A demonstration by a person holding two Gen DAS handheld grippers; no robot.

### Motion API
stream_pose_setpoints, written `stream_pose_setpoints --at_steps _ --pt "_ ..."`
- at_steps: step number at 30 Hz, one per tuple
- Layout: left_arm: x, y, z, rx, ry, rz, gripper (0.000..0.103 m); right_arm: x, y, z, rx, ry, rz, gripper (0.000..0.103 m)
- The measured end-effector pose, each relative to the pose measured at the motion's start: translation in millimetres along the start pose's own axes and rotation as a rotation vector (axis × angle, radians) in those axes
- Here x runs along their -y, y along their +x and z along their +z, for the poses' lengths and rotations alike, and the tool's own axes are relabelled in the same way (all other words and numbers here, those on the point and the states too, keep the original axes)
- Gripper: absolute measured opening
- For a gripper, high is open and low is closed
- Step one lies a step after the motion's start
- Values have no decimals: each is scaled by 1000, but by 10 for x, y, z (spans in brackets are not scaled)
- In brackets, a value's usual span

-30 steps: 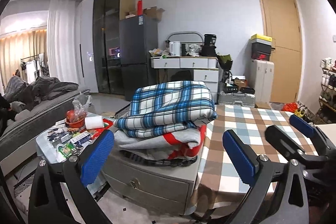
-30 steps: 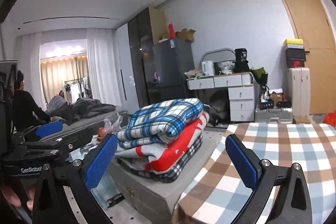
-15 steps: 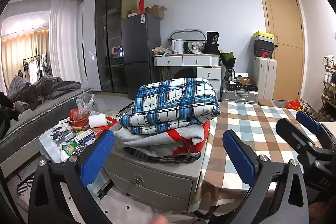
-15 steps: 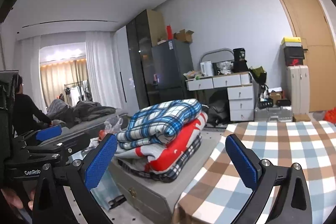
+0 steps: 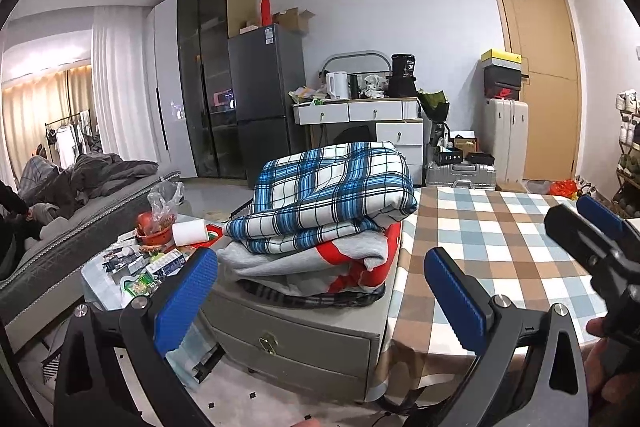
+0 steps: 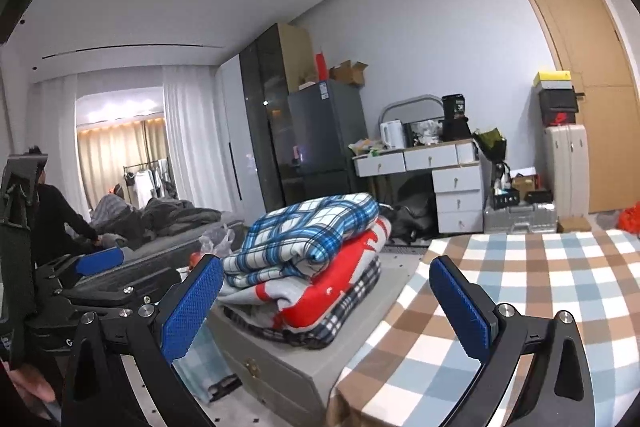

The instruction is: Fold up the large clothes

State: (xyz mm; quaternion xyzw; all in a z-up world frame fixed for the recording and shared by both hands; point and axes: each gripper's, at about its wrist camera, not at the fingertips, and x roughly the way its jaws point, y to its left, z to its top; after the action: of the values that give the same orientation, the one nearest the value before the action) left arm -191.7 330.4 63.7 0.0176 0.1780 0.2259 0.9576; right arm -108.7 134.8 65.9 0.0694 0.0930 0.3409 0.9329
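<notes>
A dark fridge (image 5: 264, 95) stood against the far wall beside a white desk (image 5: 360, 113) that carried a kettle (image 5: 337, 85). A pale suitcase (image 5: 505, 139) waited by the wooden door (image 5: 536, 67). Nearer, a paper roll (image 5: 191, 231) lay among clutter, and a checked tablecloth (image 5: 496, 239) spread to the right.

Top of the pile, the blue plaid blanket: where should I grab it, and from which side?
Probably the blue plaid blanket at its rounded folded edge overhanging toward the checked tablecloth. Come in from the table side with the left gripper, whose fingers stand open: that bulge protrudes clear of the layers below.
</notes>
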Motion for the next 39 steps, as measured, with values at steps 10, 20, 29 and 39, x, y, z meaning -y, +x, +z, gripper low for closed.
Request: stream_pose_setpoints --at_steps 10,20,29,39 --pt "11 -9 26 6 -3 -4 101 39 -57 16 6 2 7 103" --pt "19 -5 23 -9 -9 13 101 74 -86 0 2 22 13 103" --pt "28 -16 29 -8 -7 16 101 54 -95 -12 -3 8 22 103" --pt "18 -32 25 -7 -8 16 101 72 -141 -20 1 21 30 103"
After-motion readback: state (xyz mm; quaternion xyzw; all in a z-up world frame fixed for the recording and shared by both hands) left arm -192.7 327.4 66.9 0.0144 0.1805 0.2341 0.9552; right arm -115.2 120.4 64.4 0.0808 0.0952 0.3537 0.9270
